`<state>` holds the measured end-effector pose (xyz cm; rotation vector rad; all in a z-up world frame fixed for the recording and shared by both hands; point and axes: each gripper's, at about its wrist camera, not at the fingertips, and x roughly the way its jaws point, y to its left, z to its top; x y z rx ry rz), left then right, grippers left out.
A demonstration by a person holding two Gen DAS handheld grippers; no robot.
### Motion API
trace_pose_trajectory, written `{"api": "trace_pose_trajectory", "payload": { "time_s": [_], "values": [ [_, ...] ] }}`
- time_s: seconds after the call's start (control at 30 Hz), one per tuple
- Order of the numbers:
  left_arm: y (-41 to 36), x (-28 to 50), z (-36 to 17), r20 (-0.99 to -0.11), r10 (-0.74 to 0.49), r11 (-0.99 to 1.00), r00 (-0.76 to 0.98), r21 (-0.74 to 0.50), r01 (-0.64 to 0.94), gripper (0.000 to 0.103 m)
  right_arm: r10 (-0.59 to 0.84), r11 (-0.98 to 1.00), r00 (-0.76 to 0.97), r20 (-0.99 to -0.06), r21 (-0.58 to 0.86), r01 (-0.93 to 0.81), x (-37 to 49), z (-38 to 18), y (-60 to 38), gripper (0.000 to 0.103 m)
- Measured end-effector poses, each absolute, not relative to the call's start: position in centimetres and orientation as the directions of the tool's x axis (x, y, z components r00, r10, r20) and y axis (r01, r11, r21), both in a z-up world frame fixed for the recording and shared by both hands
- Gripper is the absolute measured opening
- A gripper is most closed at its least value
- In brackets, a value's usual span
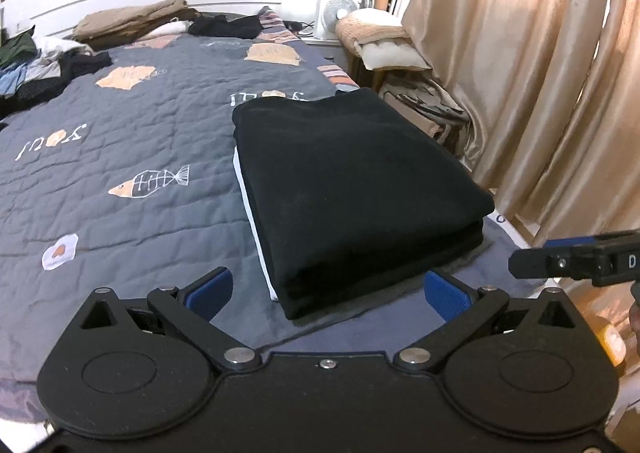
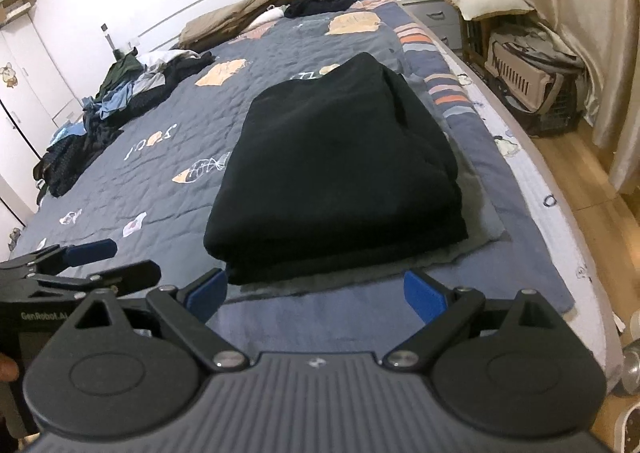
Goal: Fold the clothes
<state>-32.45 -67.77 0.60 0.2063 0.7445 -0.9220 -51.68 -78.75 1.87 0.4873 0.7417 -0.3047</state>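
A folded black garment lies on top of a small stack on the bed, with a white edge of another folded piece showing under it at the left and a grey piece under it at the right. My left gripper is open, its blue pads just short of the stack's near edge, holding nothing. My right gripper is also open and empty, just in front of the stack. Each gripper shows at the edge of the other's view.
The bed has a grey quilt with fish prints. A pile of unfolded clothes lies at the far left, and brown and black garments lie by the headboard. Curtains, a fan and a pet carrier stand to the right.
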Motion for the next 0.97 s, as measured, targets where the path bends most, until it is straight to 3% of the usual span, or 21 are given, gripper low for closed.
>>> {"api": "trace_pose_trajectory", "payload": {
  "time_s": [0.67,0.87,0.97],
  "values": [
    [-67.2,-33.2,1.6,-0.652,-0.65,0.614,0.39,-0.148,0.776,0.103,-0.107,0.851,0.701,-0.705,0.3,0.432,-52.0,2.7,-78.3,0.095],
    [-67.9,-33.8,1.8,-0.648,-0.608,0.628,0.459,-0.039,0.777,0.103,-0.113,0.85,0.699,-0.706,0.296,0.436,-51.8,2.8,-78.3,0.095],
    [-67.8,-33.7,2.0,-0.649,-0.624,0.614,0.435,-0.063,0.787,0.103,-0.11,0.853,0.698,-0.708,0.292,0.432,-51.7,2.9,-78.2,0.095]
  ]
}}
